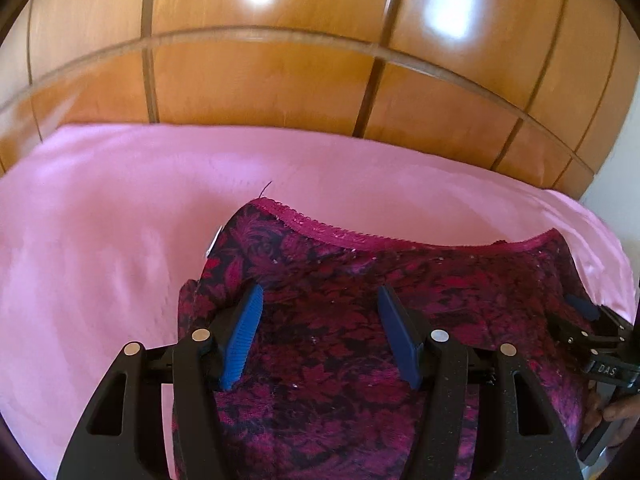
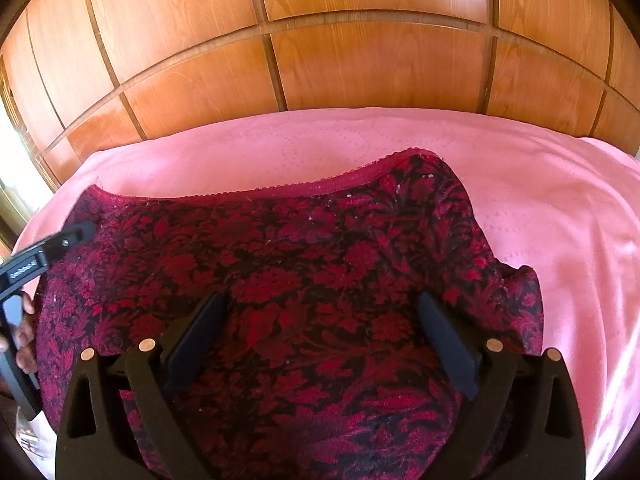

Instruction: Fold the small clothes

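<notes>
A red floral garment lies on the pink bedspread; left hand-held gripper and right hand-held gripper hover wide, empty.

A pink bedspread covers the bed, filling the middle of the frame below a wood-panelled headboard. A dark red floral garment with a lace-trimmed edge lies spread across it, lower centre.

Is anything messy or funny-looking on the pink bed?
A loose dark thread sticks up past the lacy edge of the red flowery garment, and tiny white specks dot its fabric. Otherwise nothing stands out.
</notes>
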{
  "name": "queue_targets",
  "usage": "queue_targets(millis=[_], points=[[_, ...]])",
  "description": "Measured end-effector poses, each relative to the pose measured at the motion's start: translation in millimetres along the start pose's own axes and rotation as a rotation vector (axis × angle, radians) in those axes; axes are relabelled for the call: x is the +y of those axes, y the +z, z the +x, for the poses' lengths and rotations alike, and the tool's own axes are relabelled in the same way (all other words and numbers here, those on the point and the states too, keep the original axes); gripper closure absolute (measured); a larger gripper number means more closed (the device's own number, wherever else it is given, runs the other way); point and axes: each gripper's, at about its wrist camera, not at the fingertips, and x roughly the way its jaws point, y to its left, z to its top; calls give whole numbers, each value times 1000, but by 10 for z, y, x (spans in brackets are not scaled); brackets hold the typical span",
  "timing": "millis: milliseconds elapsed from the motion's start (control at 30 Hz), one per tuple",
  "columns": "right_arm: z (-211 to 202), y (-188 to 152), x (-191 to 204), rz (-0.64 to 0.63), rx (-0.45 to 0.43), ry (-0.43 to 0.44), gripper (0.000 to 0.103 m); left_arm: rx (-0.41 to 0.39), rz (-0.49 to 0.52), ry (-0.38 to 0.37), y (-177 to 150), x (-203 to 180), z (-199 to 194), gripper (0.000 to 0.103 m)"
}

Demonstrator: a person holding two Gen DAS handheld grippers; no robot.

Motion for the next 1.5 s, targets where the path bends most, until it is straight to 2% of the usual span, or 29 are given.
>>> queue_targets(millis=[67, 267, 333, 433, 600, 833, 1033, 1133, 1233, 1400, 1500], points=[[28, 1, -17, 7, 6, 9, 5, 11, -14, -4, -26, 44, 74, 44], [82, 43, -85, 29, 25, 38, 4, 18, -99, -81, -21, 215, 106, 44], [70, 30, -66, 26, 21, 35, 4, 22, -144, -121, -10, 292, 63, 45], [53, 12, -59, 26, 13, 37, 4, -1, -199, -145, -16, 354, -124, 46], [39, 13, -55, 18, 11, 32, 4, -52, -115, -26, -224, 197, -478, 46], [-2, 2, -11, 15, 4, 22, 3, -81, -57, 91, -570, -32, -815, 46], [-324, 5, -31, 33, -19, 19, 3, -83, -27, 116, -794, -180, -982, 46], [-612, -60, -188, 65, -66, 28, 3, -94, -29, 108, -847, -223, -1059, 46], [-839, -154, -413, 106, -93, -6, 3, -104, -15, 105, -881, -290, -1105, 46], [-934, -403, -811, 199, -60, -2, 3, -102, -4, 96, -929, -371, -1129, 46], [-884, -575, -963, 251, -20, 38, 3, -92, -4, 82, -951, -399, -1124, 46]])
